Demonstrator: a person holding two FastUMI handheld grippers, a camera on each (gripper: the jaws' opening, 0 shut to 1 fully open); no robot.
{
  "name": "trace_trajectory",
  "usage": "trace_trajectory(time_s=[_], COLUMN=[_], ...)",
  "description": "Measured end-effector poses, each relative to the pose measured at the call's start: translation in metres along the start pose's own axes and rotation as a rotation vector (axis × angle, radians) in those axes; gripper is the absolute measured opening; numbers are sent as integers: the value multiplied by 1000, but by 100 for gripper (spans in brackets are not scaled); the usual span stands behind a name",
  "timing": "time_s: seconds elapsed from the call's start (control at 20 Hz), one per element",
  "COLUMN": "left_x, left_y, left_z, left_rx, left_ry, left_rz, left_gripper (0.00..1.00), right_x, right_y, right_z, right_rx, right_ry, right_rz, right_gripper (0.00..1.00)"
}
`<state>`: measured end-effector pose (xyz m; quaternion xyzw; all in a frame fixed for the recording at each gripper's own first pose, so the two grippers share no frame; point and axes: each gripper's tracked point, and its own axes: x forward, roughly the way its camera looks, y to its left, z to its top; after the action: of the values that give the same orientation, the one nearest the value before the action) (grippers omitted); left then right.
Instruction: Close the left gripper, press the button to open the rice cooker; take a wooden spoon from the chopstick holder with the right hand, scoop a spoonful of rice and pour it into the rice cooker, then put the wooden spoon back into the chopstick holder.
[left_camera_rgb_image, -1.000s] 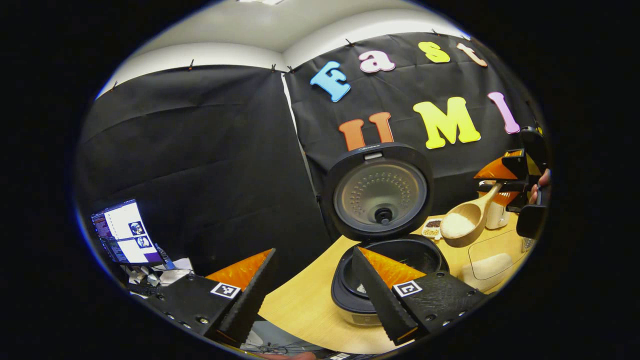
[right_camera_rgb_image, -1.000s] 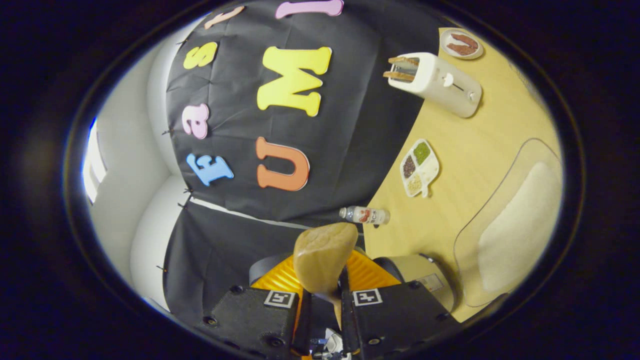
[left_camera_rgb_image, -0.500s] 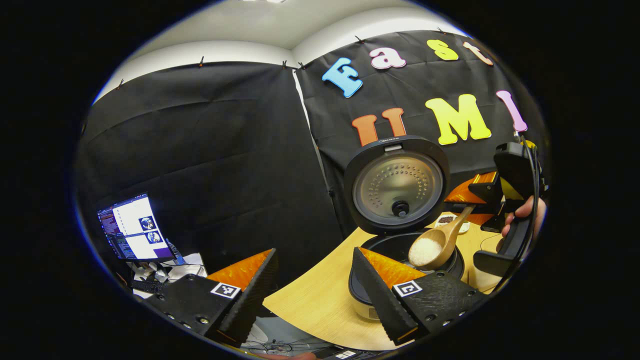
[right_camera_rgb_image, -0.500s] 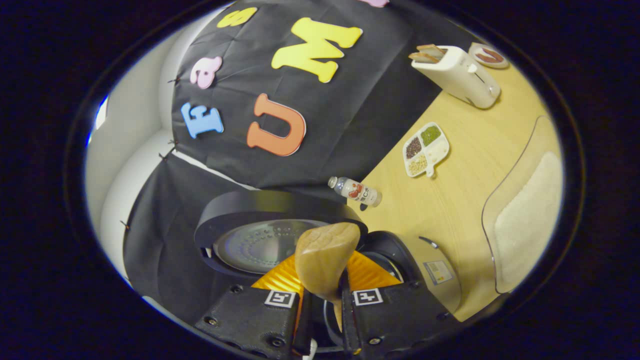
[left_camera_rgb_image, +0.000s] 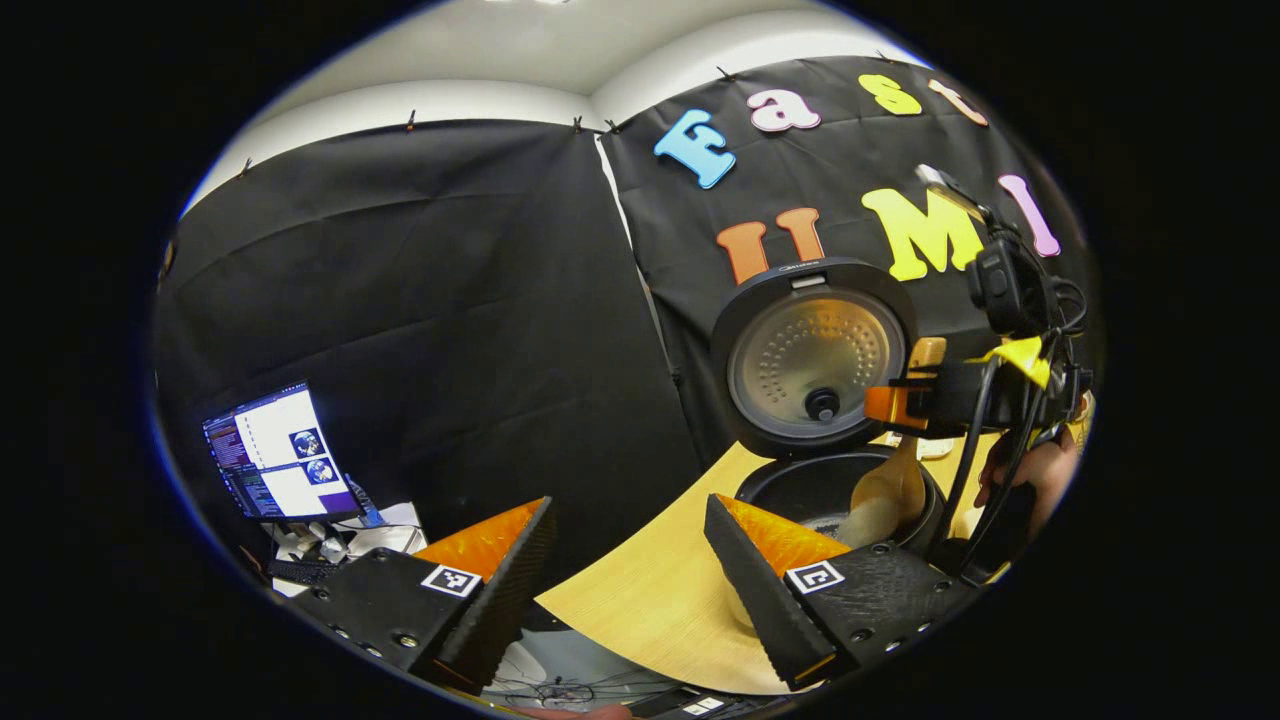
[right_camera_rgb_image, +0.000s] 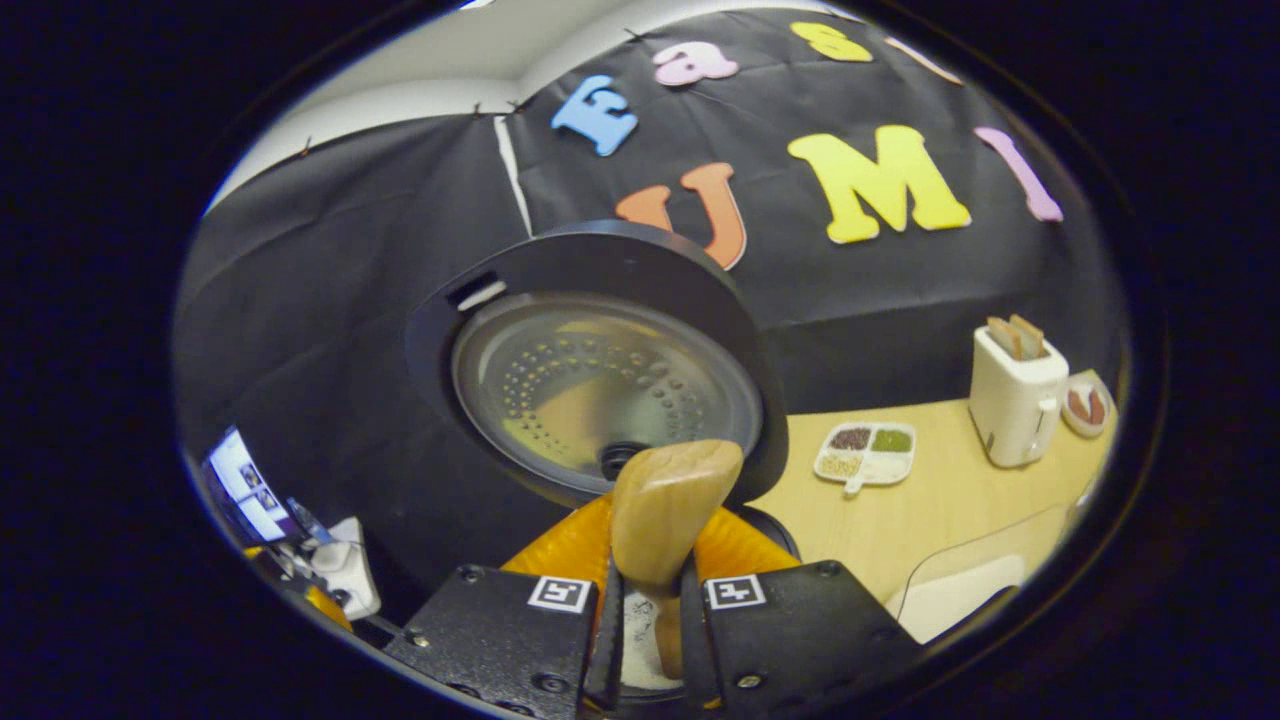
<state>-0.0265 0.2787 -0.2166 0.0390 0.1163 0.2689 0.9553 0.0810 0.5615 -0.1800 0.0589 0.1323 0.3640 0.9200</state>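
The right tool is clamped on the handle of the wooden spoon, both fingers pressing it. In the left gripper view that spoon hangs bowl-down inside the open rice cooker, tipped over the dark round pot with pale rice at its lip. The cooker's lid stands upright, its inner plate dull metal dotted with small holes. The left tool sits nearer, jaws spread wide, gripping nothing, just left of the cooker above the smooth pale-wood worktop. A hand holds the right tool.
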Motion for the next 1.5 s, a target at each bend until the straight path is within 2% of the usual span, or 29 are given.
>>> trace_trajectory(time_s=[0.05, 0.1, 0.3, 0.45, 0.65, 0.7, 0.75, 0.8, 1.2, 1.25, 1.3, 1.5], left_x=[-1, -2, -3, -4, -6, -6, -6, -6, -13, -14, -14, -17], left_y=[0, 0, 3, 3, -4, -7, -11, -15, -68, -75, -82, -114], left_z=[0, 0, 2, 1, 10, 12, 13, 15, 46, 48, 51, 64], left_rx=[0, 2, 8, 4, 13, 18, 20, 21, 43, 45, 48, 57], left_ry=[0, 1, -1, 5, -4, -8, -8, -14, -64, -67, -71, -91], left_rz=[0, 4, 10, 10, -1, -5, -11, -19, -107, -121, -133, -183], left_gripper=[95, 96, 96, 95, 95, 96, 95, 95, 95, 95, 95, 95], right_x=[0, 1, 1, -3, -19, -25, -32, -36, -91, -101, -113, -154], right_y=[6, 11, 8, 2, -20, -28, -38, -47, -168, -186, -206, -291], right_z=[-1, -4, -7, 2, 42, 55, 66, 72, 101, 103, 105, 105], right_rx=[-63, -86, -86, 36, 227, 241, 243, 256, 415, 431, 440, 428], right_ry=[-2, 3, -1, -8, -70, -95, -116, -126, -209, -224, -234, -278], right_rz=[3, 15, 29, 46, 59, 57, 46, 36, -97, -120, -150, -294], right_gripper=[24, 29, 29, 29, 29, 29, 24, 28, 29, 24, 28, 28])
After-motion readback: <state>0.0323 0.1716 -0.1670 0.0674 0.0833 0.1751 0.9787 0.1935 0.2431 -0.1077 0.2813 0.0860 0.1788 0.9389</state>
